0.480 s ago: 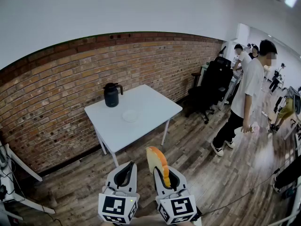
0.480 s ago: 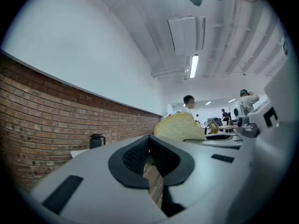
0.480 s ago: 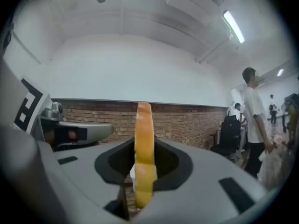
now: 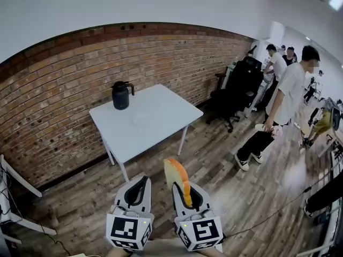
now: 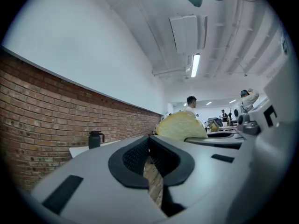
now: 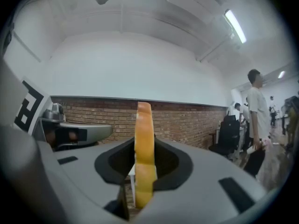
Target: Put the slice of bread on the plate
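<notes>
My right gripper (image 4: 182, 190) is shut on a slice of bread (image 4: 177, 176) with an orange crust. The slice stands on edge and sticks up out of the jaws. In the right gripper view the bread (image 6: 144, 134) fills the slot of the gripper (image 6: 144, 164). Beside it, the left gripper (image 4: 136, 190) is shut with nothing in it, and both are held level over the wooden floor. Ahead stands a white table (image 4: 161, 116) with a small white plate (image 4: 142, 119) on it. The left gripper view shows its own jaws (image 5: 149, 150) and the bread (image 5: 181, 126) to their right.
A black jug (image 4: 121, 96) stands at the table's far left corner, by the brick wall. A black office chair (image 4: 241, 87) is to the right of the table. A person in a white shirt (image 4: 278, 106) walks at the right, others behind. White stand legs (image 4: 16, 197) are at left.
The view has shifted, so the table sits slightly further left and higher. The person in white has taken a step. The bread stays gripped in the right gripper.
</notes>
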